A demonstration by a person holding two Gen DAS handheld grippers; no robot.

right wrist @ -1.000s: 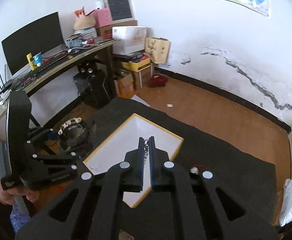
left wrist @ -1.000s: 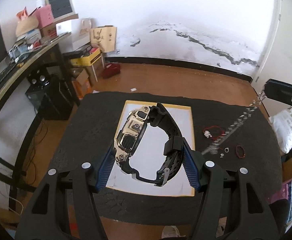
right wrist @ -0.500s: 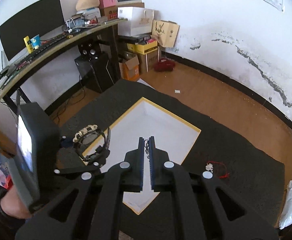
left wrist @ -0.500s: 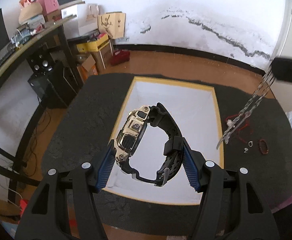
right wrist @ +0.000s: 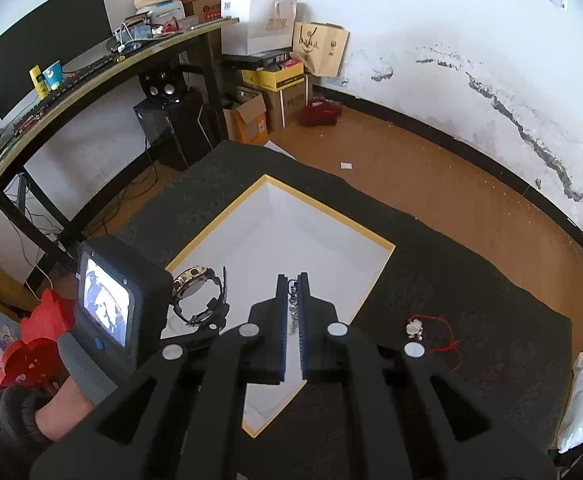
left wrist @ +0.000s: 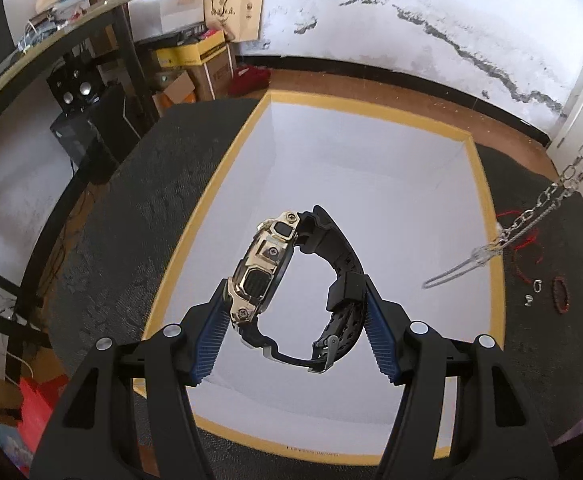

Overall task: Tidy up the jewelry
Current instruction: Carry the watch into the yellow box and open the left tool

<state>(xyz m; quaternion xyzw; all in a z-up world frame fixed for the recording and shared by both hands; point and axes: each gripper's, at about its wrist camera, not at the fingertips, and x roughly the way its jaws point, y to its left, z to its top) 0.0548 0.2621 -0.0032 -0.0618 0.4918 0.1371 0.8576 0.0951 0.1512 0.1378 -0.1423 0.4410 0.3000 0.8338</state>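
Observation:
My left gripper (left wrist: 295,320) is shut on a gold-faced watch with a black strap (left wrist: 265,268), held over the white inside of a yellow-rimmed box (left wrist: 195,224). The watch (right wrist: 195,284) and box (right wrist: 371,292) also show in the right wrist view. My right gripper (right wrist: 291,292) is shut on a silver chain (right wrist: 292,300). In the left wrist view the chain (left wrist: 547,200) hangs over the box's right rim.
A red string with a pale charm (right wrist: 413,328) lies on the black table mat (right wrist: 471,280) right of the box. A small ring (left wrist: 537,285) and a dark red bead bracelet (left wrist: 559,294) lie there too. A desk (right wrist: 91,76) stands at the left.
Both grippers have moved closer to the box. The watch now hangs over its inside and the chain has swung in over its right rim.

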